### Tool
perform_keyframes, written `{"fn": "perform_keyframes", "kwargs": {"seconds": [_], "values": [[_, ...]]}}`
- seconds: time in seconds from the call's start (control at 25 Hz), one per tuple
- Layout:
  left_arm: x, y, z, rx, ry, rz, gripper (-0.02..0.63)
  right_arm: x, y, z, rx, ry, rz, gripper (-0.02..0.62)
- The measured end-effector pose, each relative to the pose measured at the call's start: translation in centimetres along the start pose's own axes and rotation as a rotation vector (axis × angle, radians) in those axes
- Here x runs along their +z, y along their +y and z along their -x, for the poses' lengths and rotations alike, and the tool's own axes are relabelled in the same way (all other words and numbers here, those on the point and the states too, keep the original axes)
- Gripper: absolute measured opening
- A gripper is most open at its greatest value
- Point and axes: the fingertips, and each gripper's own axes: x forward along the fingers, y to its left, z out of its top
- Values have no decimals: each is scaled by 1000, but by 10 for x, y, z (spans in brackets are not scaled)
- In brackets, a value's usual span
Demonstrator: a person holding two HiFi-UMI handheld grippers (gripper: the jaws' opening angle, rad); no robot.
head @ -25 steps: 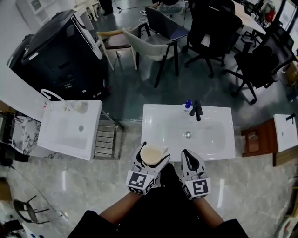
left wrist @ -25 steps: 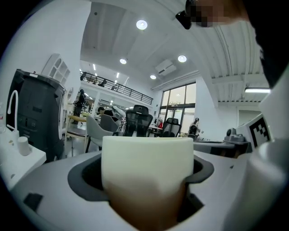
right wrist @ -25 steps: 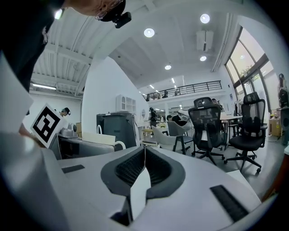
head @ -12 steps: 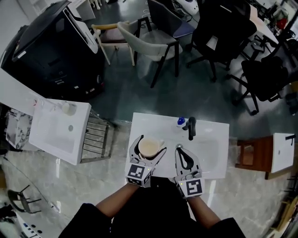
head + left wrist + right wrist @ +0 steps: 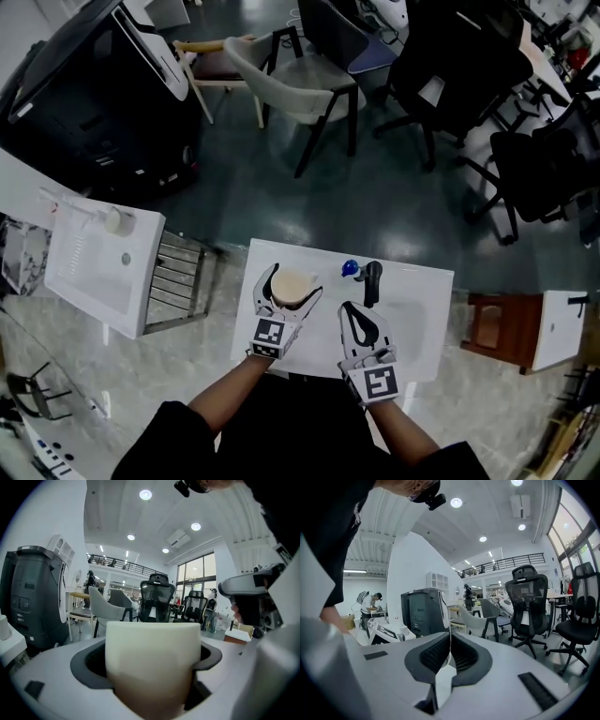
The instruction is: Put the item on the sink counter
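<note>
A cream cup (image 5: 291, 288) (image 5: 152, 660) sits between the jaws of my left gripper (image 5: 288, 288), which is shut on it above the left part of the white sink counter (image 5: 262, 323). In the left gripper view the cup fills the gap between both jaws. My right gripper (image 5: 357, 321) (image 5: 447, 656) hovers over the counter's front middle, its jaws closed together with nothing between them. A black faucet (image 5: 371, 280) stands at the back of the basin, with a small blue object (image 5: 351, 269) beside it.
A second white sink unit (image 5: 98, 267) and a metal rack (image 5: 178, 279) stand to the left. A large dark machine (image 5: 89, 103) is at the far left. Chairs (image 5: 300, 70) and office chairs (image 5: 459, 66) fill the floor beyond. A wooden stool (image 5: 483, 323) stands to the right.
The view has shifted forward, so the sink counter now lies under both grippers. The left gripper with the cup moved from the counter's front edge to over its left part.
</note>
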Motion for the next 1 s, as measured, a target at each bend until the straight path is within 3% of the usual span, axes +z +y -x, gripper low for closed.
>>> {"fn": "perform_keyframes", "kwargs": {"seconds": [0.36, 0.68, 0.84, 1.0], "values": [[-44, 33, -59, 69, 44, -39, 463, 0, -16, -25, 49, -13, 38, 31], [-89, 29, -87, 35, 111, -56, 463, -16, -33, -30, 11, 22, -2, 31], [-107, 34, -99, 25, 126, -54, 463, -27, -52, -23, -51, 32, -32, 31], [-115, 40, -106, 62, 149, -57, 463, -35, -66, -15, -76, 48, -29, 31]]}}
